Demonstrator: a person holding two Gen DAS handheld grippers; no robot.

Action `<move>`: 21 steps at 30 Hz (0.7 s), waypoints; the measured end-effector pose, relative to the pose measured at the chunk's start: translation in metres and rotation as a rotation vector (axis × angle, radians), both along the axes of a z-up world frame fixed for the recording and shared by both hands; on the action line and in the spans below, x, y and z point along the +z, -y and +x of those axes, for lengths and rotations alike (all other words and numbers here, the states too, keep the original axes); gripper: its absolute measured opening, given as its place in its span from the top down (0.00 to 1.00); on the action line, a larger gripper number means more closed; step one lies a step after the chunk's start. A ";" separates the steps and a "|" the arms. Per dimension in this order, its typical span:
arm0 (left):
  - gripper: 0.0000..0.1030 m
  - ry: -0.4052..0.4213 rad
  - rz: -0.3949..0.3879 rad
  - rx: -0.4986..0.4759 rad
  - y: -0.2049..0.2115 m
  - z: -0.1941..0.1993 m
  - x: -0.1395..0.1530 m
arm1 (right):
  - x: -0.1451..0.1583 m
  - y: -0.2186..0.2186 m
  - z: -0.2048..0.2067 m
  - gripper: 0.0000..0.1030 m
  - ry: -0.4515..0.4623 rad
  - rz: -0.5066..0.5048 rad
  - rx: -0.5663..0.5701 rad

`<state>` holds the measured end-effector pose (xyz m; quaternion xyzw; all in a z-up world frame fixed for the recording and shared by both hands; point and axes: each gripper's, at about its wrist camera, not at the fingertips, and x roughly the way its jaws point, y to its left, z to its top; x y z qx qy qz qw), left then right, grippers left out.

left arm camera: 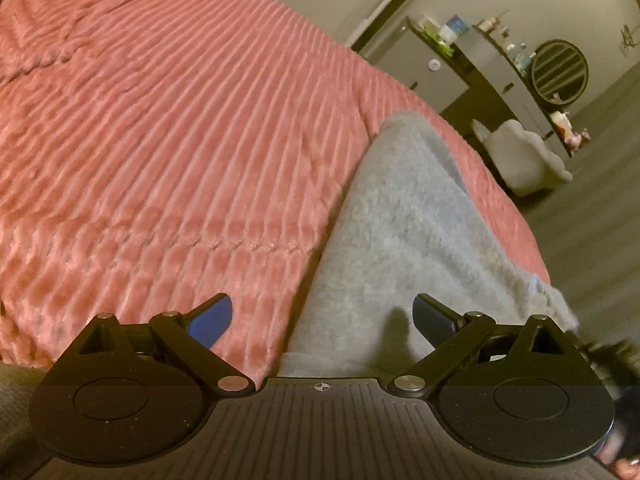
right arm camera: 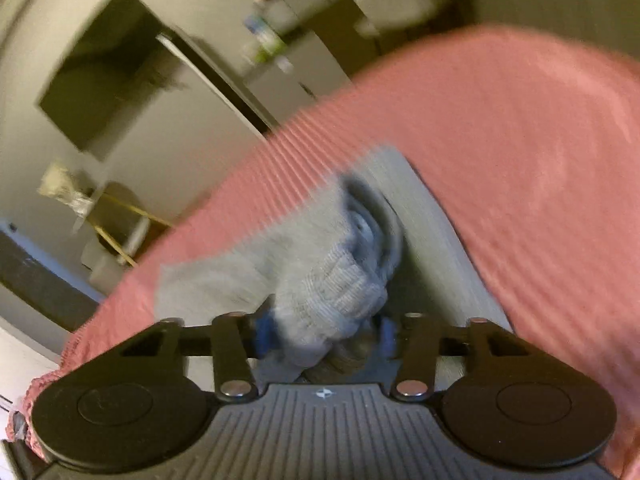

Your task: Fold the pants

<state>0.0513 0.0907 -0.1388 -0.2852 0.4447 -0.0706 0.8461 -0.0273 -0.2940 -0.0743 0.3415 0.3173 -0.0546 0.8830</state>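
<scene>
The grey fleece pants (left arm camera: 404, 216) lie on the ribbed pink plush bedspread (left arm camera: 160, 128), near its edge. The left gripper (left arm camera: 322, 320) hangs over them, blue-padded fingers wide apart and empty. The right gripper (right arm camera: 324, 336) is clamped on the pants' ribbed cuff (right arm camera: 340, 280); no writing is legible.

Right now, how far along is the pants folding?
Early to midway, as far as I can tell. The grey pants lie on the pink ribbed blanket. The right tongs are shut on the ribbed cuff, lifting it, though that view is blurred. The left tongs are open above the fabric, holding nothing. The fold remains to be laid down.
</scene>
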 end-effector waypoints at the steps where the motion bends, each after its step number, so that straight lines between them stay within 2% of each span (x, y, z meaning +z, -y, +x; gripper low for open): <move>1: 0.03 -0.002 -0.001 -0.002 0.000 -0.001 0.000 | 0.010 0.000 -0.001 0.58 0.039 -0.006 -0.005; 3: 0.03 -0.003 0.002 -0.005 0.001 -0.002 0.000 | 0.019 0.001 -0.003 0.59 0.077 -0.026 -0.003; 5: 0.03 -0.003 0.006 -0.010 0.002 -0.002 0.000 | 0.011 0.001 -0.008 0.57 0.089 -0.065 0.001; 6: 0.03 -0.005 0.007 -0.013 0.003 -0.002 0.000 | -0.001 0.002 -0.010 0.56 0.048 -0.062 0.002; 7: 0.03 -0.008 0.008 -0.015 0.003 -0.001 -0.001 | -0.021 0.006 -0.007 0.50 -0.062 -0.040 -0.011; 8: 0.03 -0.014 0.009 -0.017 0.004 0.000 -0.002 | -0.038 0.012 -0.005 0.35 -0.181 -0.027 -0.028; 9: 0.03 -0.022 0.011 -0.018 0.005 0.000 -0.003 | -0.048 0.018 -0.007 0.33 -0.227 0.006 -0.057; 10: 0.03 -0.027 0.014 -0.019 0.005 0.001 -0.004 | -0.049 0.027 -0.015 0.31 -0.182 0.089 -0.094; 11: 0.03 -0.031 0.017 -0.020 0.006 0.001 -0.005 | -0.043 0.030 -0.017 0.23 -0.143 0.105 -0.110; 12: 0.03 -0.034 0.021 -0.021 0.007 0.001 -0.004 | -0.035 0.030 -0.018 0.20 -0.123 0.070 -0.136; 13: 0.03 -0.037 0.024 -0.021 0.007 0.002 -0.005 | -0.024 0.028 -0.021 0.15 -0.107 -0.013 -0.172; 14: 0.03 -0.040 0.027 -0.019 0.007 0.002 -0.005 | -0.012 0.022 -0.022 0.14 -0.084 -0.106 -0.181; 16: 0.03 -0.049 0.032 -0.017 0.009 0.003 -0.006 | 0.005 0.006 -0.022 0.14 -0.004 -0.236 -0.137; 18: 0.03 -0.054 0.037 -0.021 0.010 0.005 -0.007 | 0.012 -0.011 -0.018 0.14 0.070 -0.277 -0.053; 21: 0.03 -0.052 0.054 -0.024 0.012 0.004 -0.007 | 0.003 -0.033 -0.004 0.13 0.046 -0.370 0.039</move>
